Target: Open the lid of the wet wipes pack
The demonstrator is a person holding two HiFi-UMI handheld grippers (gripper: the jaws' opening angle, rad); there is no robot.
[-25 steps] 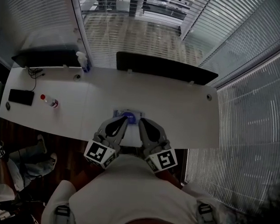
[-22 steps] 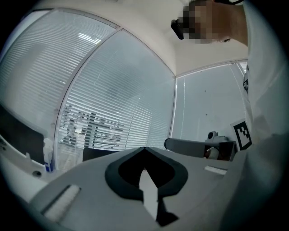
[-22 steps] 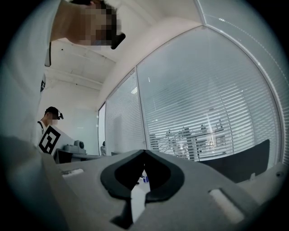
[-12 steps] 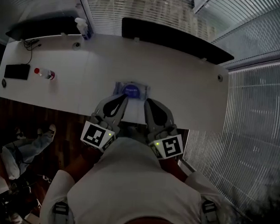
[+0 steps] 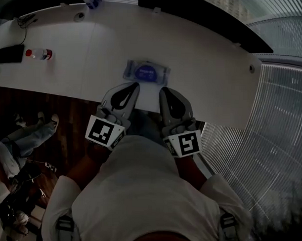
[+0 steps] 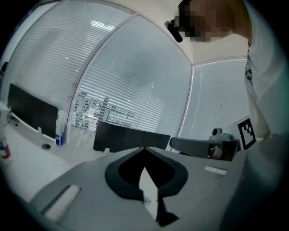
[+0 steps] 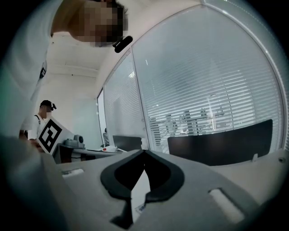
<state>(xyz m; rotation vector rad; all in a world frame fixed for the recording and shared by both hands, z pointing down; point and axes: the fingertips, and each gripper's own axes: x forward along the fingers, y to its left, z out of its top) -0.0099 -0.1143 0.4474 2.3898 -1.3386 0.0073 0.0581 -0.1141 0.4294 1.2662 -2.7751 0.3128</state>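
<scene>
- At the far left of the white surface (image 5: 94,51) lie a black flat device (image 5: 10,53) and, just beside it, a clear bottle (image 5: 38,54) with a red cap, on its side. Both are well apart from the work.
- The left gripper (image 5: 134,85) hangs over the near edge of the surface and points at the pack. In its own view its fingers (image 6: 118,178) are pressed together at the tips, with only bare white surface showing through the gap behind them. It holds nothing.
- The wet wipes pack (image 5: 147,72) lies flat in the middle of the surface, just beyond both sets of tips and roughly between their lines of aim. Neither gripper touches it.
- The lid (image 5: 147,71), a blue oval on top of the pack, looks flat and closed, though it is small in the head view.
- The right gripper (image 5: 163,90) sits beside the left one, also near the edge. Its fingers likewise meet at the tips and grip nothing.
- Progress, as I judge it: nothing on the pack is done yet. What is left is to reach the pack, steady it with one gripper, catch the lid's edge with the other and lift it.
</scene>
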